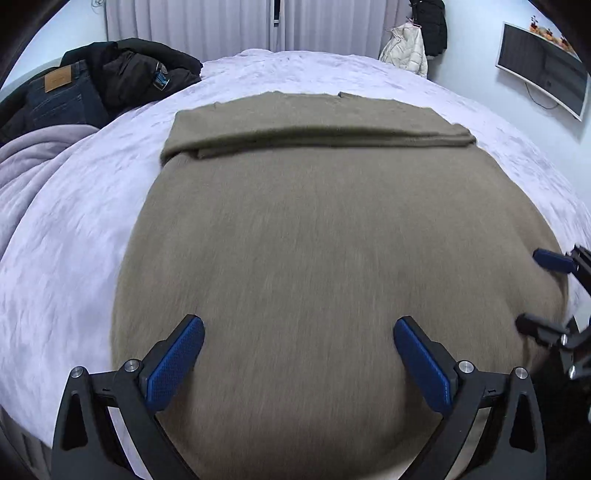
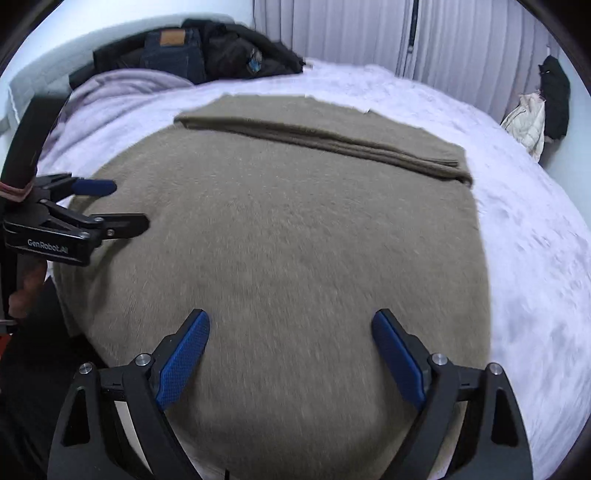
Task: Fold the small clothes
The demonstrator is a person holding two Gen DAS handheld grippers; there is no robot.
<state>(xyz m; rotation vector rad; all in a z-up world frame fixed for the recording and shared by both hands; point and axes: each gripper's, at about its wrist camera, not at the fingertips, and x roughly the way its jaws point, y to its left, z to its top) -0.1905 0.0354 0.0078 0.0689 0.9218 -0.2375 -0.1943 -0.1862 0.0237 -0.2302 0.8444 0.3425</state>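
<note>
An olive-brown knit garment (image 1: 314, 229) lies flat on the lilac bed cover (image 1: 74, 240), with a folded strip lying across its far part (image 1: 317, 134). It also shows in the right wrist view (image 2: 288, 236). My left gripper (image 1: 299, 328) is open and empty, just above the garment's near part. My right gripper (image 2: 290, 325) is open and empty, also over the near part. The right gripper shows at the right edge of the left wrist view (image 1: 546, 291). The left gripper shows at the left of the right wrist view (image 2: 125, 205), at the garment's left edge.
Dark jeans and a black jacket (image 1: 103, 81) are piled at the far left of the bed, beside a bunched lilac blanket (image 1: 29, 162). Curtains (image 1: 192, 26) hang behind. A monitor (image 1: 543, 70) is on the right wall, and coats (image 1: 410, 44) hang near it.
</note>
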